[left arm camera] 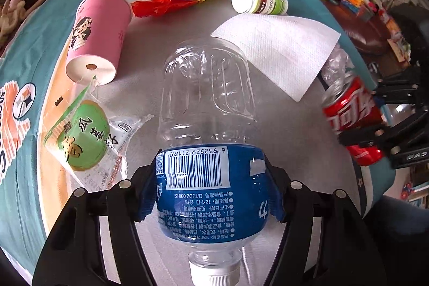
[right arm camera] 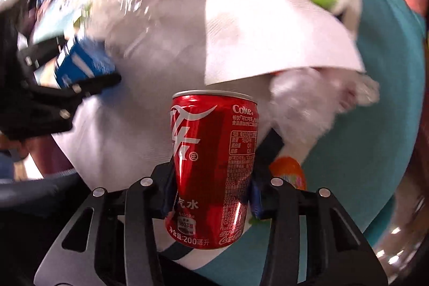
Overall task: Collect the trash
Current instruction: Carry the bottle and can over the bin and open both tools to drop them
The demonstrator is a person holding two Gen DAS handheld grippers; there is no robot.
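My left gripper [left arm camera: 211, 192] is shut on a clear plastic bottle [left arm camera: 209, 109] around its blue label, cap toward the camera, above the table. My right gripper [right arm camera: 211, 186] is shut on a red Coke can [right arm camera: 214, 165] and holds it upright above the table; the can also shows in the left wrist view [left arm camera: 351, 119], with the right gripper's black fingers [left arm camera: 396, 136] around it. The bottle in my left gripper shows blurred at the left of the right wrist view [right arm camera: 80, 63].
On the grey and teal tablecloth [left arm camera: 139, 87] lie a pink paper cup [left arm camera: 96, 36], a green snack packet [left arm camera: 85, 136], a red wrapper [left arm camera: 174, 2], a white-capped pill bottle [left arm camera: 257, 2], a white napkin [left arm camera: 278, 47] and crumpled clear plastic [left arm camera: 335, 63]. Plush toys line the sofa behind.
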